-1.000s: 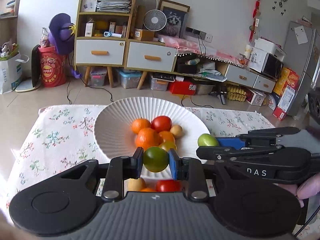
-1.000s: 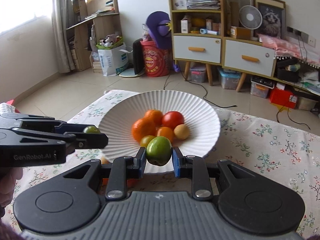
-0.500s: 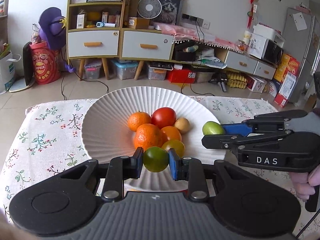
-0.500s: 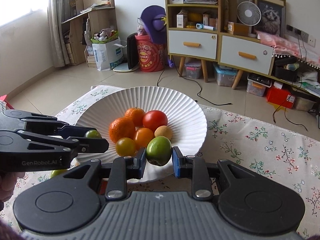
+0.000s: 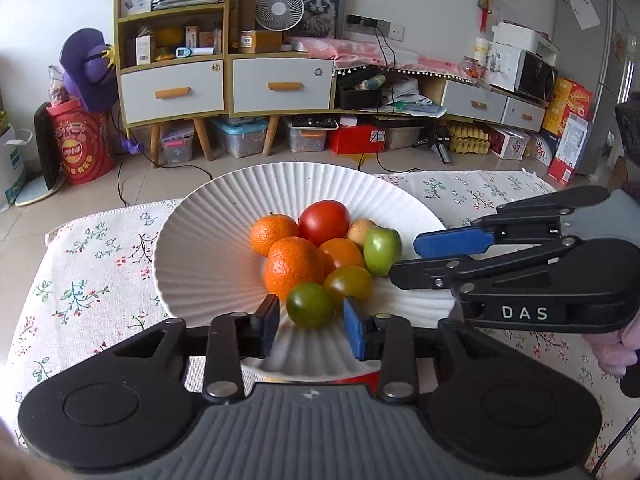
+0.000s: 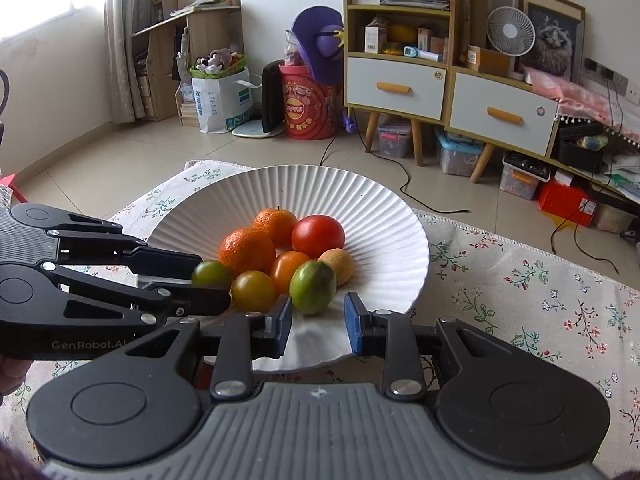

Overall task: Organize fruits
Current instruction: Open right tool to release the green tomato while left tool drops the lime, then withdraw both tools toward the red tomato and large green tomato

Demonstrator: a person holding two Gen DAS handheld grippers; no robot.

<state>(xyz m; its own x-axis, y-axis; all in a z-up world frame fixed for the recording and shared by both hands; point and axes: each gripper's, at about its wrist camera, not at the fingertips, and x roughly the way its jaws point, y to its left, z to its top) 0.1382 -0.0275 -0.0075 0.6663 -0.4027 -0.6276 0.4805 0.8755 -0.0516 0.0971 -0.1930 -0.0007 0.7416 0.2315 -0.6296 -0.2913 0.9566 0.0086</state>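
A white ribbed plate (image 5: 208,240) (image 6: 372,208) holds a pile of fruit: two oranges (image 5: 294,266), a red tomato (image 5: 324,222), an orange tomato, a yellow-green tomato (image 5: 348,282) and a small tan fruit. My left gripper (image 5: 310,324) is open over the plate's near edge; a dark green tomato (image 5: 310,305) (image 6: 210,274) lies free between its fingers. My right gripper (image 6: 318,322) is open too; a light green fruit (image 6: 313,287) (image 5: 381,245) rests in the plate just beyond its fingers. Each gripper shows in the other's view.
The plate sits on a floral tablecloth (image 5: 96,248) (image 6: 520,280). A red fruit (image 5: 366,378) lies on the cloth under the plate's near rim. Beyond the table are a tiled floor, shelves, drawers and storage boxes.
Both grippers moved forward over the plate and opened. The dark green tomato and the light green fruit, held before, now lie in the plate with the others.
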